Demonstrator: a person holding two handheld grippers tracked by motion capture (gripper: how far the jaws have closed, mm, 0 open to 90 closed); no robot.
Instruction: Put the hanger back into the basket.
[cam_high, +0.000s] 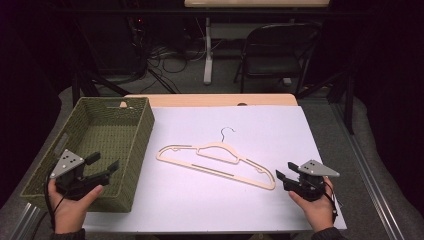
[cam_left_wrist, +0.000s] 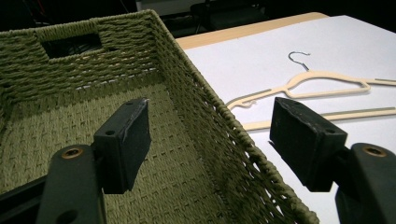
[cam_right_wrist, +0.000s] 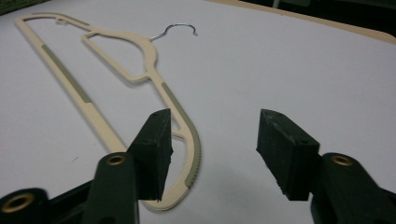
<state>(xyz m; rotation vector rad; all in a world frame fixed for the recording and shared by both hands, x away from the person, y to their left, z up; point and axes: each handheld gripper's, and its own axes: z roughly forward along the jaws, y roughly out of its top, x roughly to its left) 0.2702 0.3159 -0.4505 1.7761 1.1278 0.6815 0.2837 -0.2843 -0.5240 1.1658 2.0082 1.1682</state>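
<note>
Hanger (cam_high: 215, 162) was found lying flat on the white surface (cam_high: 280, 135), just right of the woven basket (cam_high: 127, 165), its wire hook pointing away from the person. It was judged light, thin, rigid and somewhat slippery; the ribbed shoulder near the right gripper (cam_high: 285, 178) was judged the best hold. Both that gripper and the left gripper (cam_high: 102, 165), held over the basket, were seen with jaws released and empty.
</note>
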